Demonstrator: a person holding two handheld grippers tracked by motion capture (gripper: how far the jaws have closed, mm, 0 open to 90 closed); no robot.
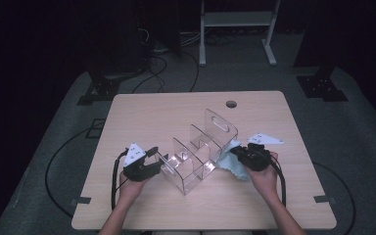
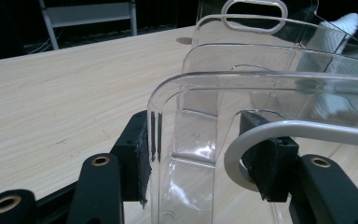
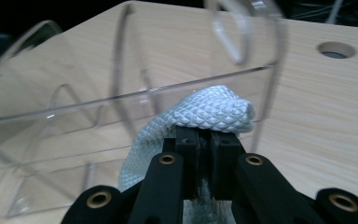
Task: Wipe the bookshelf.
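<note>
You find no text, label, brand, number or sign that can be read in any of the three views
</note>
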